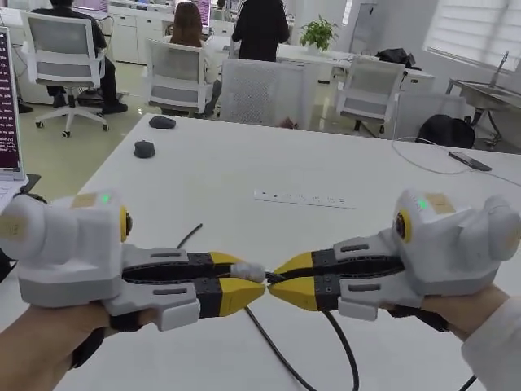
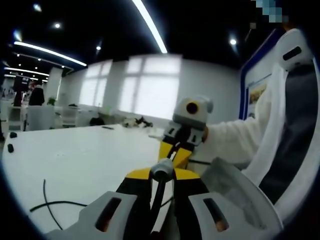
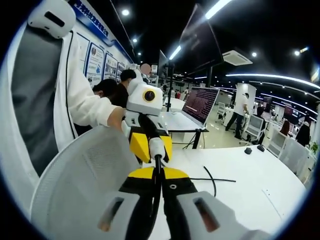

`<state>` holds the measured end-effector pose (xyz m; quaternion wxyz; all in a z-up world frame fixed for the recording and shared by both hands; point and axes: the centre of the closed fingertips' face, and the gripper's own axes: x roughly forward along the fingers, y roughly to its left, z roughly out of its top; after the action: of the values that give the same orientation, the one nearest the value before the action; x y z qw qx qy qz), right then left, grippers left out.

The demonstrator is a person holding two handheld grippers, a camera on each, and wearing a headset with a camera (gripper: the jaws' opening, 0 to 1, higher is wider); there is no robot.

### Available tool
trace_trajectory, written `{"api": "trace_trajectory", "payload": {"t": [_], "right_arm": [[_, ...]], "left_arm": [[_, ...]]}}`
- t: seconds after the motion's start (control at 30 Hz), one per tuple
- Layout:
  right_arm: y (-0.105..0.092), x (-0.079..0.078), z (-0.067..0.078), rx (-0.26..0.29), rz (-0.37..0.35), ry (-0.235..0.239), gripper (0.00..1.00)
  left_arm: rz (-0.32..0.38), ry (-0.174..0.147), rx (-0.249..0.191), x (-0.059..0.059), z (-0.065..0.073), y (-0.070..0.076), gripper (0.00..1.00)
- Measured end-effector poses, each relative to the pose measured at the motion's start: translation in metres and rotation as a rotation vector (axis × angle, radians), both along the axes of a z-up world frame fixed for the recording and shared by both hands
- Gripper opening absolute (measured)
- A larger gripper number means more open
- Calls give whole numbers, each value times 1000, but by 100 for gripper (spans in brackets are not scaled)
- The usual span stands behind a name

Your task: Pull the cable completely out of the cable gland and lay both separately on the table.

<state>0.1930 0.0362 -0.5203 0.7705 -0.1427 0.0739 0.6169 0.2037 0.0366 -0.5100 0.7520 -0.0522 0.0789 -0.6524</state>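
Note:
Above the white table (image 1: 244,171) my two grippers meet tip to tip. The left gripper (image 1: 259,282) is shut on the small grey-white cable gland (image 1: 247,271). Just right of it, the right gripper (image 1: 273,278) is shut on the black cable (image 1: 277,350), which hangs down to the table and off the near edge. In the left gripper view the gland (image 2: 162,170) sits between my yellow jaws, with the right gripper (image 2: 171,152) straight ahead. From the right gripper (image 3: 157,173) the cable (image 3: 158,165) runs forward into the gland (image 3: 156,147), held by the left gripper (image 3: 152,145).
A white strip (image 1: 303,199) lies mid-table. Two computer mice (image 1: 144,149) (image 1: 162,122) sit at the far left, a phone (image 1: 470,161) at the far right, a laptop (image 1: 8,114) at the left edge. Office chairs (image 1: 183,77) and people stand beyond the table.

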Motion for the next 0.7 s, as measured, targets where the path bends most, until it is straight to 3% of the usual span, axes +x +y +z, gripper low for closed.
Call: {"api": "trace_trajectory", "payload": {"t": [0.4, 0.7], "right_arm": [[-4, 7, -3, 5, -19, -2, 2], [-27, 17, -25, -44, -69, 27, 2]], "left_arm": [[21, 13, -16, 5, 2, 3, 16], [55, 28, -17, 13, 1, 7, 16]]}}
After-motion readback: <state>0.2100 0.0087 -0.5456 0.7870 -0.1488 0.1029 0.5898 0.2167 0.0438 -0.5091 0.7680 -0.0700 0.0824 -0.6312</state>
